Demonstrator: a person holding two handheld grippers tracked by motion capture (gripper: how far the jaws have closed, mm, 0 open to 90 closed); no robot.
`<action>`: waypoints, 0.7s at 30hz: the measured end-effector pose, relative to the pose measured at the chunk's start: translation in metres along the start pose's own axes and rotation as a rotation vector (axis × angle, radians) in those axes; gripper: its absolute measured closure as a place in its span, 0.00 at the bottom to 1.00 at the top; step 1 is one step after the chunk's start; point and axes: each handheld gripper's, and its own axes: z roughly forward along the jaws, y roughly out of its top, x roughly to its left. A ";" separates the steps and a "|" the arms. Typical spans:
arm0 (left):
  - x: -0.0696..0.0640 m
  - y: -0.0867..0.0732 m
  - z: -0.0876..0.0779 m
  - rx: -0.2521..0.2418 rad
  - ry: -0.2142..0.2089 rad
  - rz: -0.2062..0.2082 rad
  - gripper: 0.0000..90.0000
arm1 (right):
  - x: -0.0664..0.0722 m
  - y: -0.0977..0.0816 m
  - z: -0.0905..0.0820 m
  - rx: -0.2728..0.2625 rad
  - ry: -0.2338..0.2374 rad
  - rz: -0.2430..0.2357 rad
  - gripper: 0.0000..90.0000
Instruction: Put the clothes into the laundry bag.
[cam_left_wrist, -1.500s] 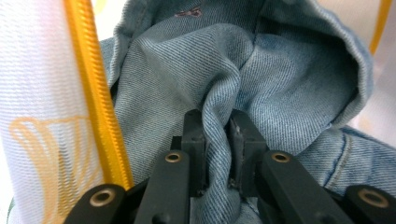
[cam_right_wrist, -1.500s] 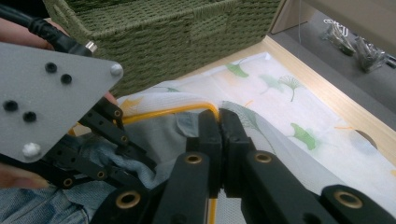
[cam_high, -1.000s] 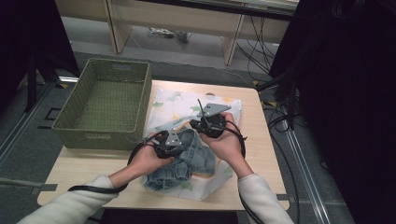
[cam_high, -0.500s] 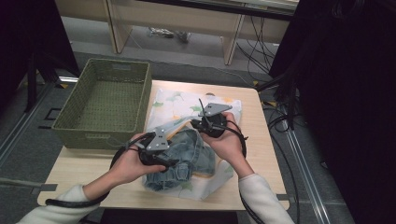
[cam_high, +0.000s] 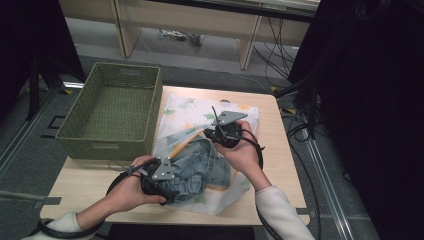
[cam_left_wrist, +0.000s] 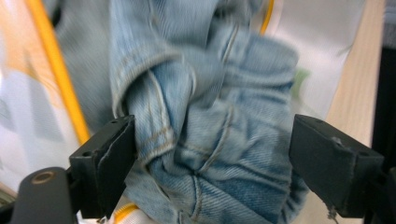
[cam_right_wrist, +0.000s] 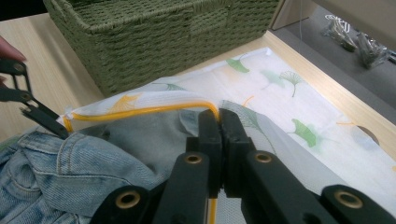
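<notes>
A wooden table (cam_high: 280, 150) is seen from above, with two forearms in white sleeves coming in from the near edge. A white mesh bag (cam_high: 200, 117) printed with green and orange leaves and edged in orange is spread across the middle of the table. A bundle of pale blue jeans (cam_high: 200, 167) lies partly inside the bag's opening, toward the near side.

The left gripper (cam_left_wrist: 212, 154) is held at the near left end of the jeans. Its jaws have just been opening and are now spread wide, with the crumpled denim lying between them; the left pad appears to rest against a fold while the right pad stands clear of the cloth.

The right gripper (cam_right_wrist: 218, 128) is held at the far right side of the jeans. Its jaws are closed tight on the bag's orange-trimmed rim, which is lifted above the denim.

A green woven basket (cam_high: 112, 107) is set on the far left of the table, just beside the bag.
</notes>
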 end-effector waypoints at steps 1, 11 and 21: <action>0.000 -0.001 0.003 0.011 -0.007 -0.005 0.18 | 0.000 0.000 0.000 0.000 -0.001 -0.002 1.00; 0.001 0.000 0.013 0.025 -0.056 -0.015 0.51 | 0.002 0.000 0.001 0.006 0.002 -0.006 1.00; 0.003 0.004 0.004 0.015 -0.029 -0.053 0.82 | 0.004 0.001 0.002 0.006 0.010 -0.007 1.00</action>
